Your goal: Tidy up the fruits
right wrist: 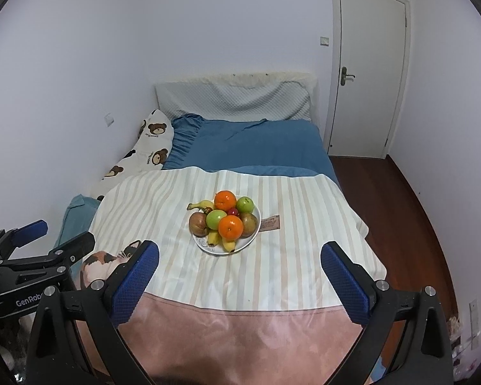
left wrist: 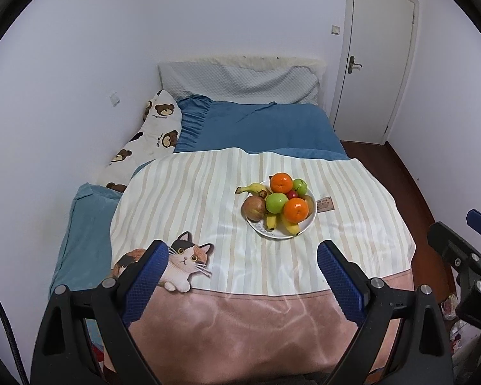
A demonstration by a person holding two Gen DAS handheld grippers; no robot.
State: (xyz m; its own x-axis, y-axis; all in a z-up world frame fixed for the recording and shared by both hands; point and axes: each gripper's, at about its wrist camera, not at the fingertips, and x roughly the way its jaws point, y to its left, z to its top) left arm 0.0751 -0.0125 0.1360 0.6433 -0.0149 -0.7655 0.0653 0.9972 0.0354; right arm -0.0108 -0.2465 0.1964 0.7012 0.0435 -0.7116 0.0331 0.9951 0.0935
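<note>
A white plate [left wrist: 266, 232] [right wrist: 205, 246] piled with fruit sits on a striped cloth on the bed. It holds two oranges [left wrist: 295, 209] [right wrist: 230, 227], two green apples [left wrist: 276, 202] [right wrist: 216, 218], brownish fruits [left wrist: 254, 209] [right wrist: 198, 223], bananas [left wrist: 290, 227] [right wrist: 228, 244] and a small red fruit [left wrist: 292, 194]. My left gripper [left wrist: 243, 255] is open and empty, well short of the plate. My right gripper [right wrist: 240, 256] is open and empty, just short of the plate. Each gripper shows at the edge of the other's view.
The striped cat-print cloth [left wrist: 208, 211] [right wrist: 288, 224] covers the near half of the bed over a blue sheet [left wrist: 259, 128]. A bear-print pillow [left wrist: 157, 131] lies along the left wall. A white door [left wrist: 378, 64] and wooden floor [right wrist: 400, 211] are to the right.
</note>
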